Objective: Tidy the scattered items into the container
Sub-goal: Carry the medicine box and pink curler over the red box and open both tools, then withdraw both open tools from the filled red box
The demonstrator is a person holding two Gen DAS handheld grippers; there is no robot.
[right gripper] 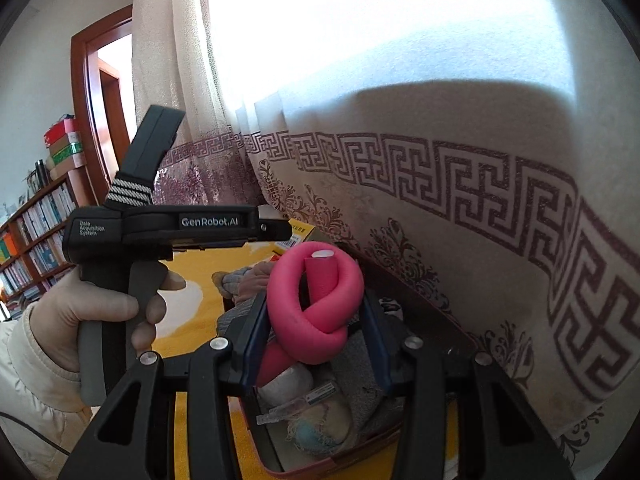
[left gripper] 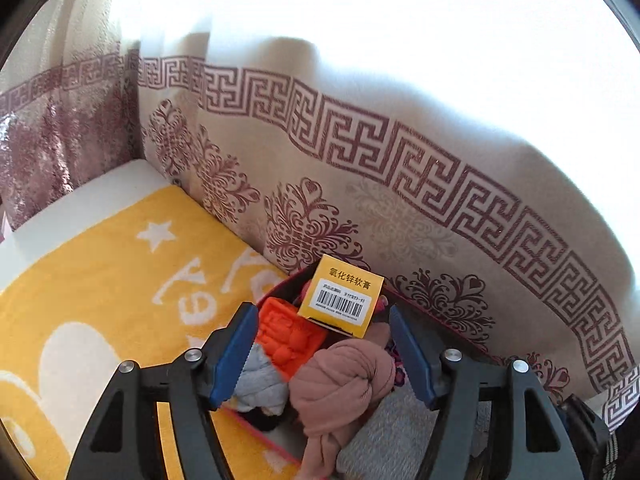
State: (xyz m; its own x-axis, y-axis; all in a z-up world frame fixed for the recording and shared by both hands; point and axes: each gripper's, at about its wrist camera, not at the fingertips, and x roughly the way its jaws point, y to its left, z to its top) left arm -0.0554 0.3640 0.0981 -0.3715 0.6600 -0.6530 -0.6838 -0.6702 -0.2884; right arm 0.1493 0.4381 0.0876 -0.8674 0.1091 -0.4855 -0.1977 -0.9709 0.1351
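Left tongs (left gripper: 322, 350): jaws standing apart, nothing pressed between the blue pads (left gripper: 234, 354). They hover over the container (left gripper: 276, 438), a low box with a dark inside and a red rim, which sits on a yellow towel (left gripper: 100, 264) with white star and lettering.

Yellow carton (left gripper: 340, 294): small box with black print and a barcode label, propped at the far side of the container, leaning toward the patterned curtain (left gripper: 400, 184). It lies beyond the left tongs' tips and is not touched by them.

Container contents, left wrist view: an orange knitted piece (left gripper: 290, 340), a grey-blue rolled cloth (left gripper: 260, 380), a dusty-pink knotted cloth (left gripper: 340, 384) and a grey knitted piece (left gripper: 384, 436). All are packed close together.

Right tongs (right gripper: 314, 338): jaws clamped on a pink foam tube (right gripper: 316, 304) tied in a loose knot; both pads press its sides. The tube is held just above the container (right gripper: 348, 446), over the things already inside it.

Container contents, right wrist view: a small clear tube (right gripper: 298, 402), a pale fluffy ball (right gripper: 316, 428) and grey cloth (right gripper: 360, 372).

Person: left hand (right gripper: 100, 312) in a pale glove, with a cream sleeve, gripping the black handle of the left tool (right gripper: 160, 224).

Background: bookshelf (right gripper: 36, 232) and wooden door frame (right gripper: 86, 108) at left; bright window behind the curtain.
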